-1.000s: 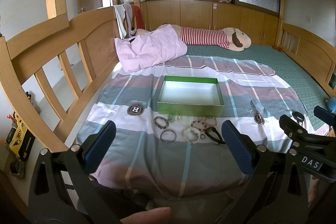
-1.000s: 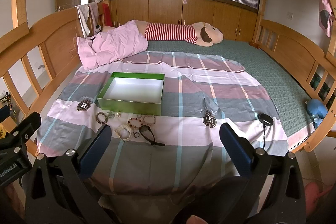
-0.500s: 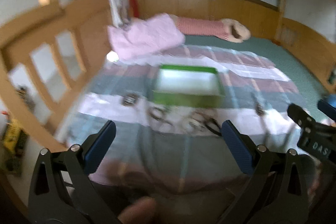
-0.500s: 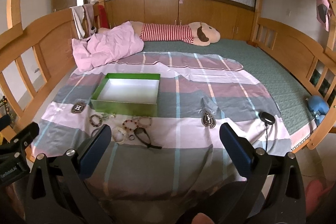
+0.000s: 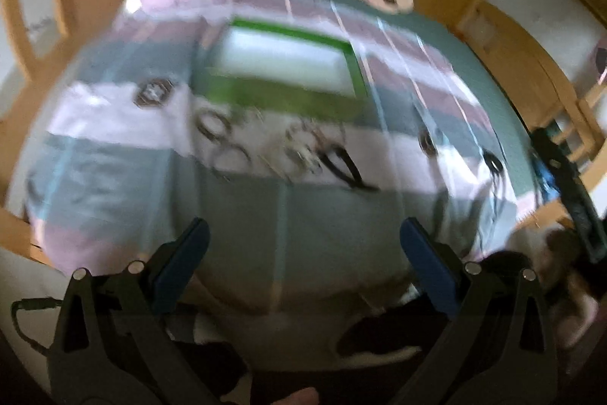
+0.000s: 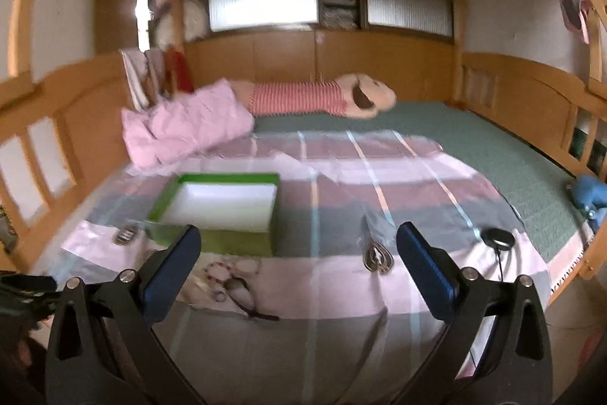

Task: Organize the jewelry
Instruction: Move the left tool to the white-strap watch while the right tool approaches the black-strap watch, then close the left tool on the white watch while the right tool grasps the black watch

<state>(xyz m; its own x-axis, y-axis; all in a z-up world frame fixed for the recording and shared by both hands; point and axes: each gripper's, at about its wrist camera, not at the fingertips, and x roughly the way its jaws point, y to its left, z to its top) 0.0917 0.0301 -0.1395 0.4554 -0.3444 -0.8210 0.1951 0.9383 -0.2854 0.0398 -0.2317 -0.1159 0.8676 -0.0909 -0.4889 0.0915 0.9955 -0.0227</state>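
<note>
A green box [image 5: 280, 71] with a white inside sits open on the striped bed sheet [image 5: 288, 215]; it also shows in the right wrist view [image 6: 220, 211]. Several bracelets [image 5: 265, 143] and a black cord [image 5: 343, 167] lie in a row in front of the box, blurred. In the right wrist view some bracelets [image 6: 224, 272] and the cord [image 6: 246, 295] show near the left finger. My left gripper [image 5: 301, 241] is open and empty, above the sheet's near part. My right gripper [image 6: 297, 249] is open and empty, short of the jewelry.
A pink blanket [image 6: 182, 128] and a striped plush toy [image 6: 315, 97] lie at the bed's far end. Wooden rails [image 6: 49, 131] run along both sides. A small black device on a cord [image 6: 497, 238] lies at right. A blue object [image 6: 590, 192] is at the right edge.
Both grippers moved forward toward the bed. The left view tilted down and rolled, now blurred. The right view came closer to the box and jewelry.
</note>
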